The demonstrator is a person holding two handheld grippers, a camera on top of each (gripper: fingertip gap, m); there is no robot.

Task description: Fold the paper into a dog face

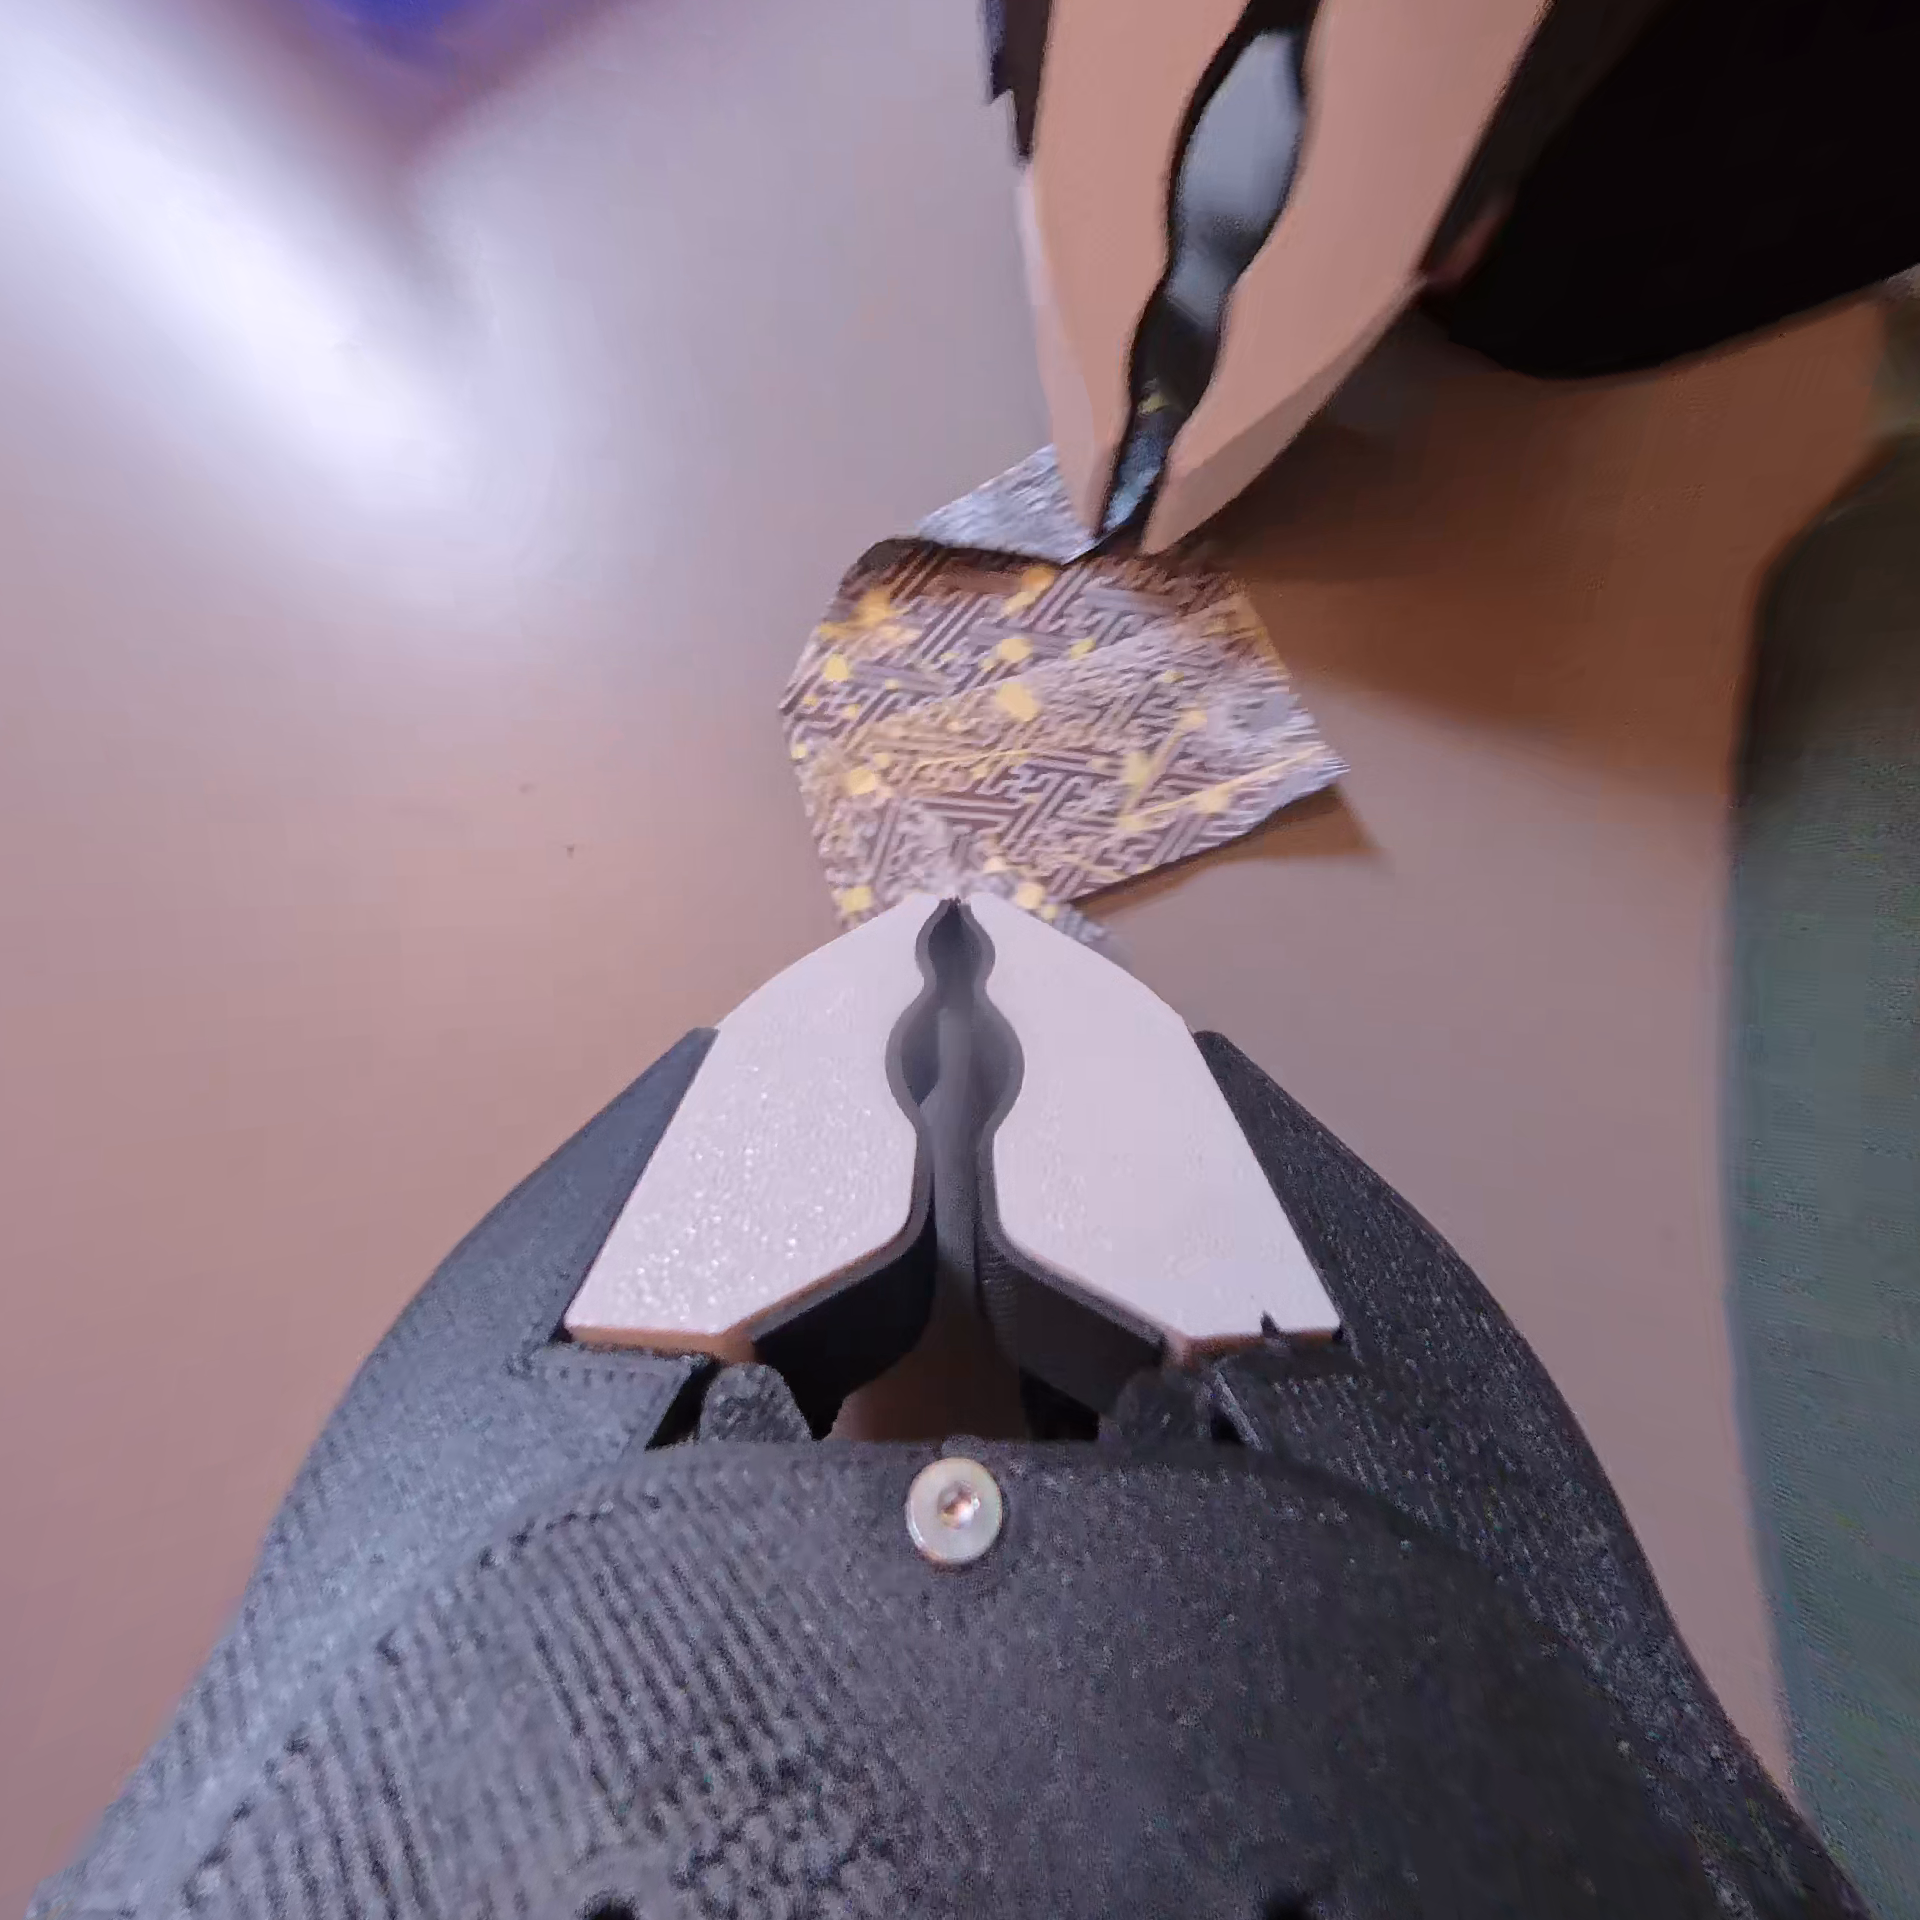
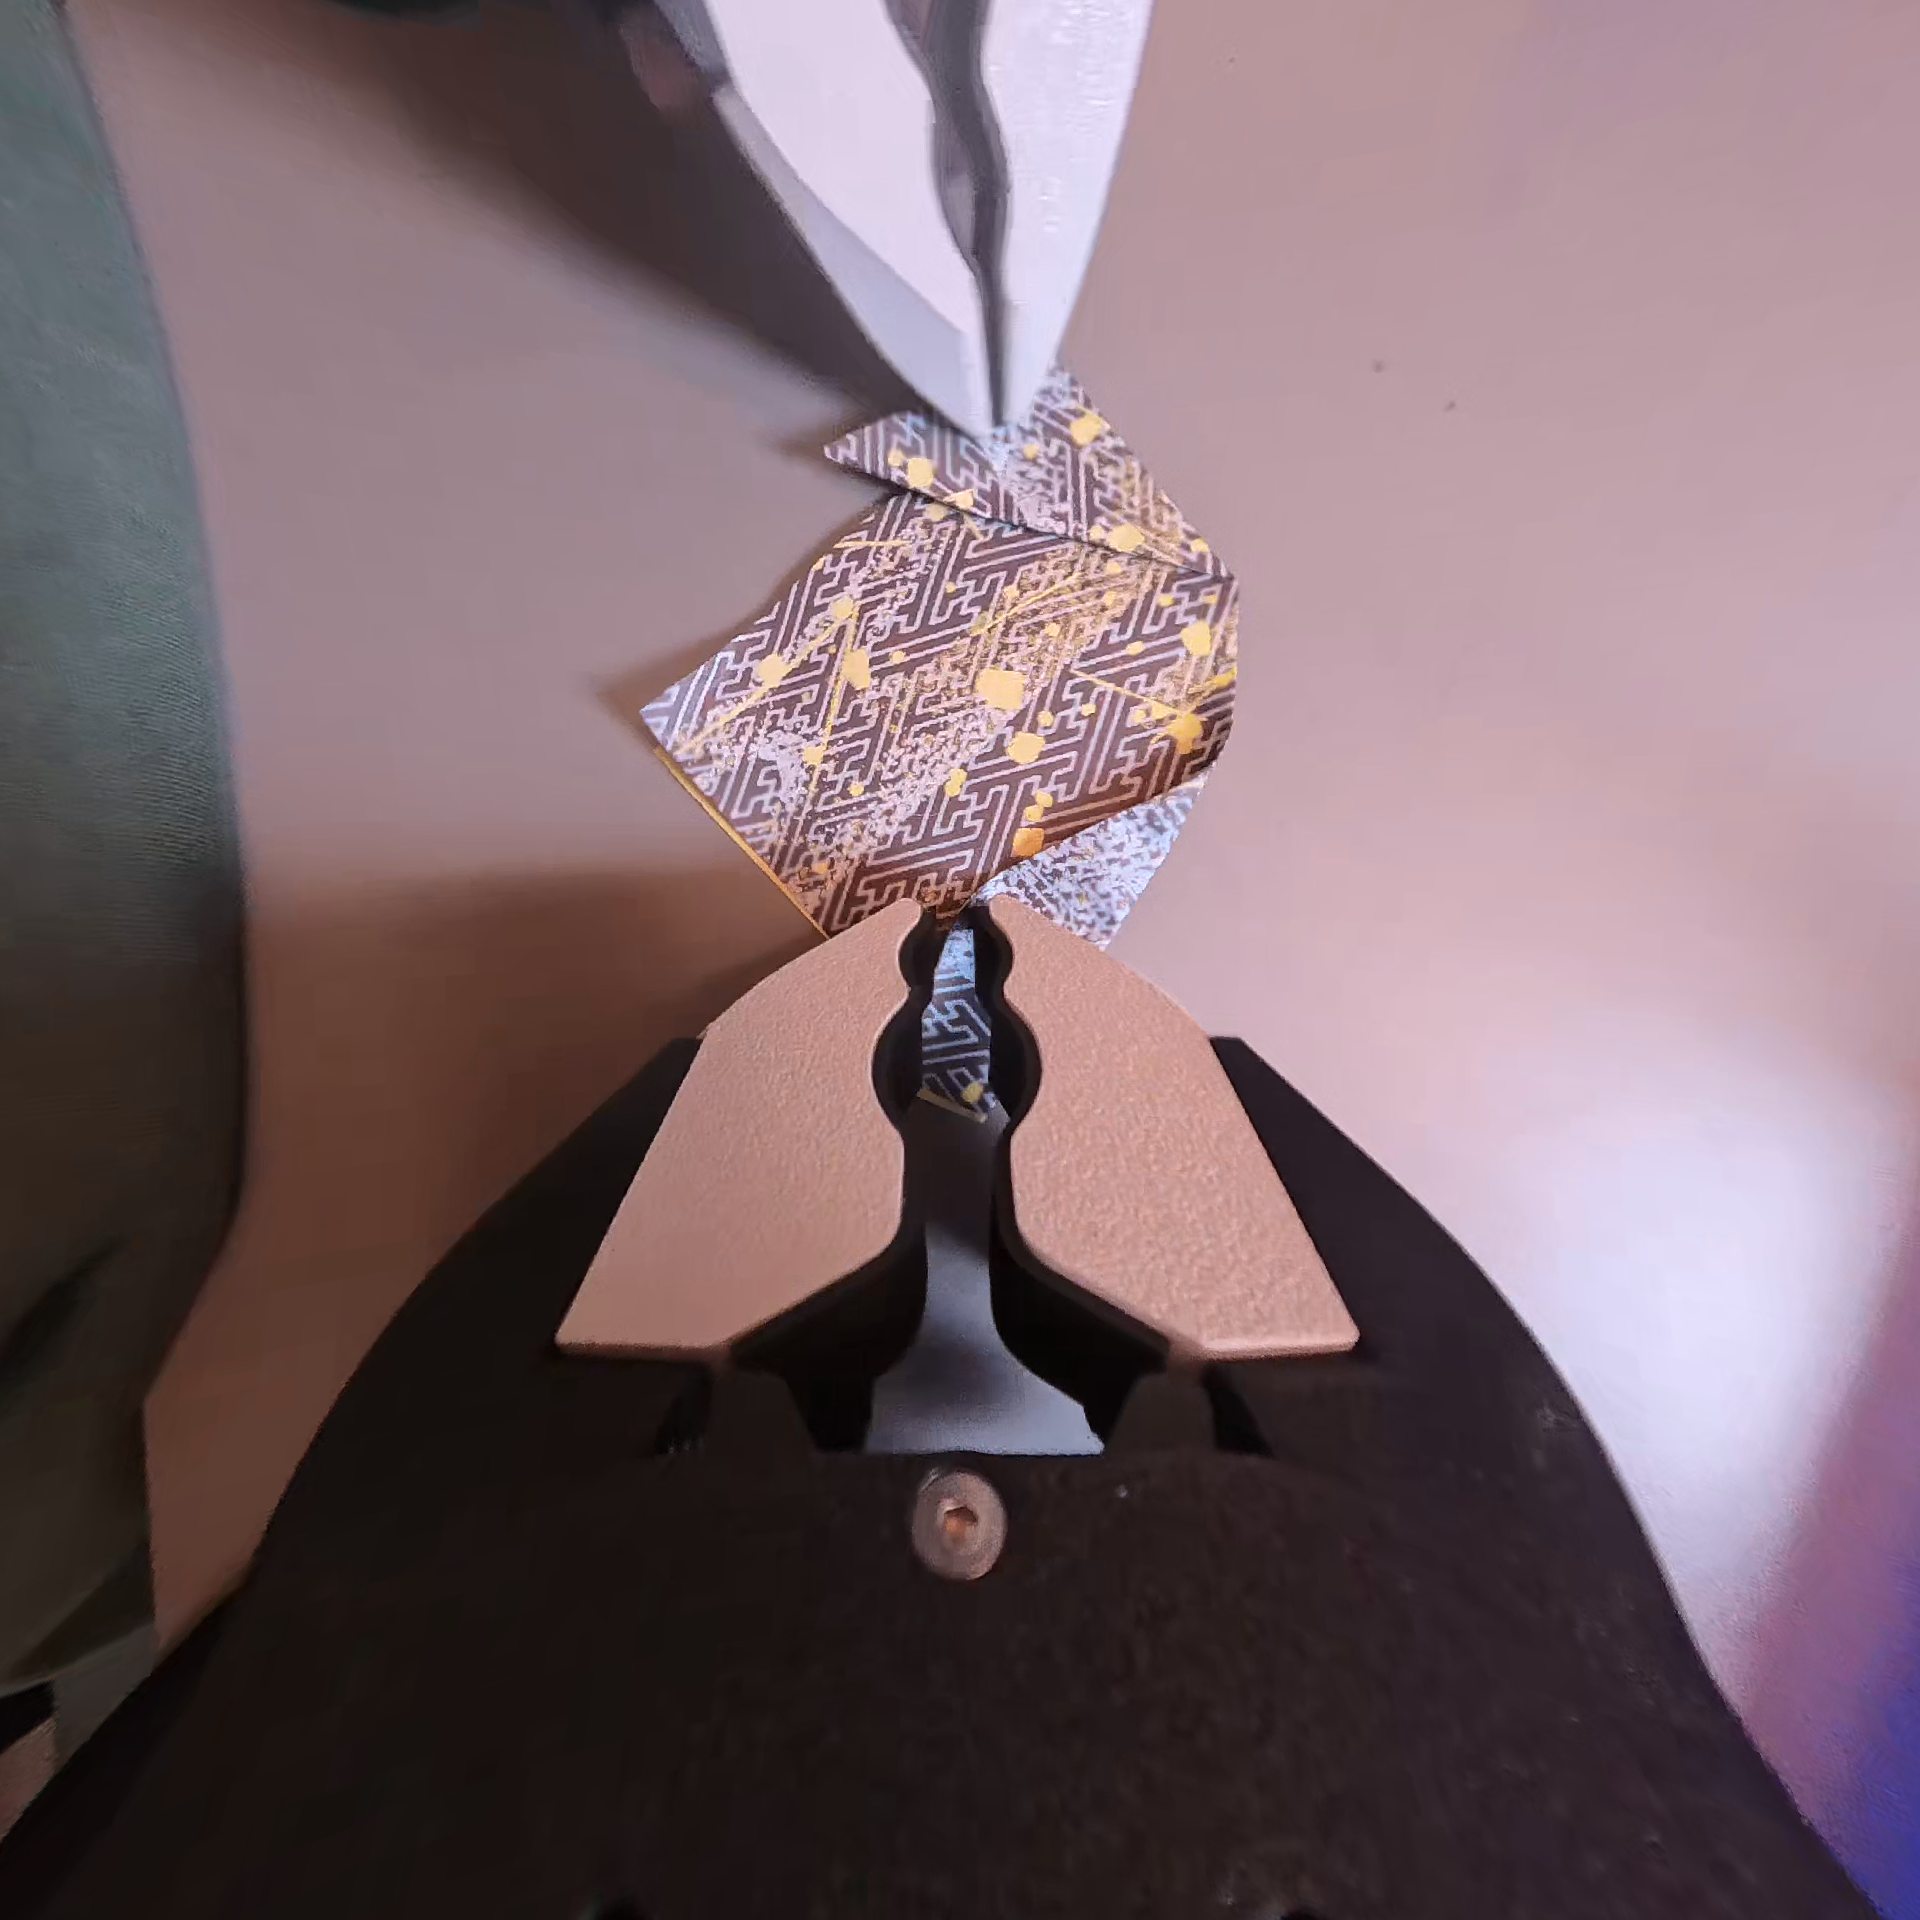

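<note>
L wrist view: left gripper [image 1: 958, 906] w/ pale grey fingers [image 1: 769, 1132] pinched together on near corner of the paper [image 1: 1039, 727], a dark brown sheet w/ white maze pattern & gold splashes, partly folded, held up over the tan table [image 1: 416, 935]. Straight ahead of its tips, right gripper [image 1: 1117, 540] comes in from above, clamped on the paper's far corner. Green fabric [image 1: 1829, 935] off to the R.

R wrist view: right gripper [image 2: 958, 914] w/ tan fingers [image 2: 769, 1143] closed on a paper [image 2: 966, 686] corner; a bit of sheet shows in the slot between them. Beyond its tips, left gripper [image 2: 987, 426] nips the opposite corner, tips together. Paper spans between both tongs, flaps folded at each end. Green fabric [image 2: 94, 727] to the L
</note>
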